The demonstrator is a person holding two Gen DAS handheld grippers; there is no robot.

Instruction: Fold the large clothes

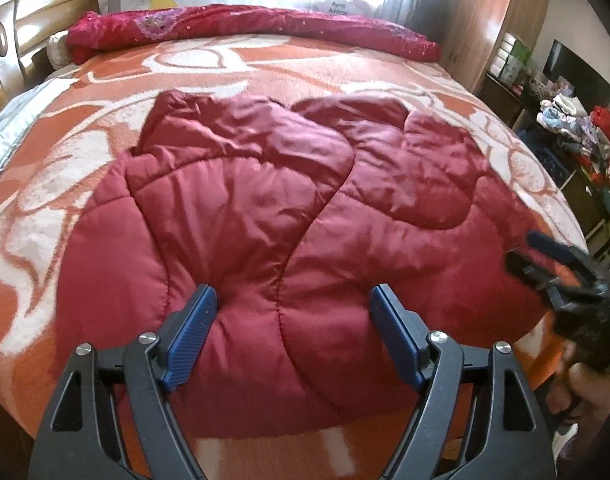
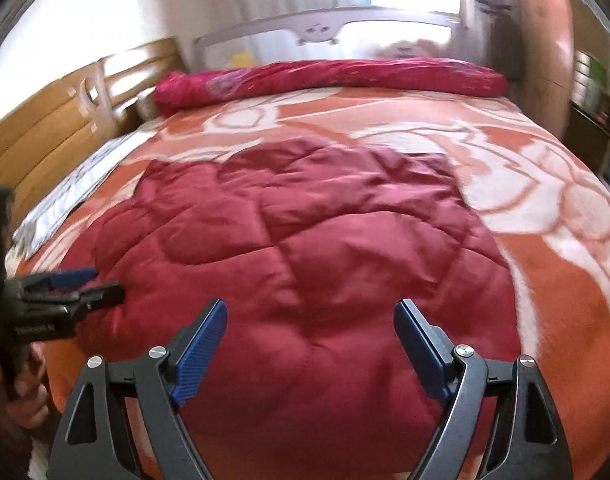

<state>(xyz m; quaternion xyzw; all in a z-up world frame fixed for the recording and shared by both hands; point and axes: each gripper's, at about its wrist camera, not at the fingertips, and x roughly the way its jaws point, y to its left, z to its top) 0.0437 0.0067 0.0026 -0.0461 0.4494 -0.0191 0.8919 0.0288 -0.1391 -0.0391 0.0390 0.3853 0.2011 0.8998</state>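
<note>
A dark red quilted jacket (image 1: 265, 208) lies flat on the bed, with both sleeves folded in over its body. In the right wrist view the jacket (image 2: 305, 232) fills the middle of the blanket. My left gripper (image 1: 293, 292) stands open over the jacket's near part, with nothing between its blue pads. My right gripper (image 2: 311, 306) is open too, over the same near part, with nothing in it. The left wrist view shows the right gripper (image 1: 525, 250) blurred at the jacket's right edge. The right wrist view has the left gripper (image 2: 105, 282) at the jacket's left edge.
An orange and white blanket (image 1: 85, 128) covers the bed. A rolled magenta quilt (image 1: 245, 24) lies along the far side. A wooden headboard (image 1: 21, 32) is on the left, a wardrobe (image 1: 485, 12) at the back right, and shelves with piled clothes (image 1: 577, 128) beside the bed's right side.
</note>
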